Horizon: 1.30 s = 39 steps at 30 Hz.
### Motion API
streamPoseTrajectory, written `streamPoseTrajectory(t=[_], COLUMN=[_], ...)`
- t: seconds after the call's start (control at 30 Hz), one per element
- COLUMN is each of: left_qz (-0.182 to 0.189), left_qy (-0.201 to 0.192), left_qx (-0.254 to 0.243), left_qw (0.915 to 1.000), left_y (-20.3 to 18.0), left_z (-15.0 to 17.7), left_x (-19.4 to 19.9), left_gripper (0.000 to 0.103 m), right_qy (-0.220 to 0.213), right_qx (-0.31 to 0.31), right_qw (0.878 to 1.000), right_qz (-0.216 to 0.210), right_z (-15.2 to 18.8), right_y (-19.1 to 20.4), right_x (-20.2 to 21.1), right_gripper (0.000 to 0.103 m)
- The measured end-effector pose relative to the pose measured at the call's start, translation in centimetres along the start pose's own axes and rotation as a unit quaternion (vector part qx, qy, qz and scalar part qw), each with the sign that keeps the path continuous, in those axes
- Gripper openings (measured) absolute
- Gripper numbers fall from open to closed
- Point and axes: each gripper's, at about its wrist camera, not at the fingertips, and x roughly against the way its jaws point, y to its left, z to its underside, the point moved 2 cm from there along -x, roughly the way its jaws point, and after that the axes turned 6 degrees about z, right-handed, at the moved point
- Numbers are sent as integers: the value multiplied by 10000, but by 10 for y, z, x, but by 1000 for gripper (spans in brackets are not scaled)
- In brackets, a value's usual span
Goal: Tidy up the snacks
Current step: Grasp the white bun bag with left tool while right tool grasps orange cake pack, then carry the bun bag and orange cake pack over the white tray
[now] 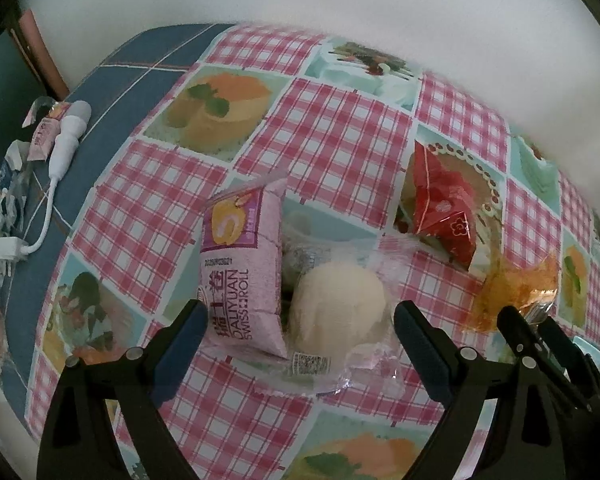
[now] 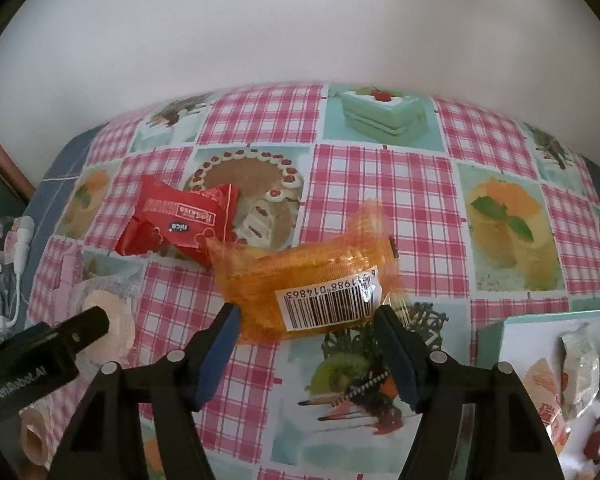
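Observation:
In the left wrist view my left gripper (image 1: pixel 300 316) is open, its jaws either side of a pink Swiss roll pack (image 1: pixel 242 264) and a pale round bun in clear wrap (image 1: pixel 338 312). A red snack pack (image 1: pixel 440 208) lies beyond to the right, with an orange wrapped snack (image 1: pixel 516 292) nearer. In the right wrist view my right gripper (image 2: pixel 306 314) is open around that orange snack (image 2: pixel 300 280), whose barcode faces up. The red pack (image 2: pixel 180 220) lies behind it to the left. The bun (image 2: pixel 108 312) shows at the left.
The checked tablecloth (image 2: pixel 380 184) covers the table up to a white wall. A box (image 2: pixel 540 360) holding several snacks stands at the right. A white charger and cable (image 1: pixel 60 148) with wrappers lie on the blue cloth at the left. The left gripper body (image 2: pixel 40 352) sits at lower left.

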Motion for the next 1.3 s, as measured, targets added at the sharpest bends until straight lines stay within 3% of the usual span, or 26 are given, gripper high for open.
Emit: streamPoseTrajectory(t=[0.1, 0.33, 0.5, 0.67, 0.87, 1.03, 1.13, 1.3], left_qz=[-30, -34, 188, 125, 301, 372, 431, 437], left_qy=[-16, 11, 52, 83, 53, 56, 67, 65], left_qx=[-102, -387, -463, -549, -304, -211, -175, -147], left_qw=[9999, 9992, 9987, 9984, 9991, 9991, 9989, 9989], left_y=[-4, -16, -24, -29, -21, -16, -14, -10], left_z=[0, 3, 5, 8, 6, 5, 3, 4], left_x=[3, 4, 1, -6, -4, -5, -8, -7], left_gripper=[92, 75, 54, 50, 48, 48, 48, 48], right_qy=[46, 284, 640, 649, 452, 516, 642, 764], right_qx=[-9, -99, -244, -264, -302, -995, -1566, -2328], right_qw=[10000, 9994, 9970, 9971, 9979, 9918, 9816, 9648], right_qz=[-39, -150, -359, -289, -346, -619, -882, -955], right_z=[2, 10, 23, 29, 25, 20, 18, 17], right_y=[-2, -5, -11, -16, -19, -27, -31, -30], right_x=[1, 5, 5, 8, 22, 24, 20, 11], right_gripper=[67, 67, 65, 64, 65, 68, 70, 73])
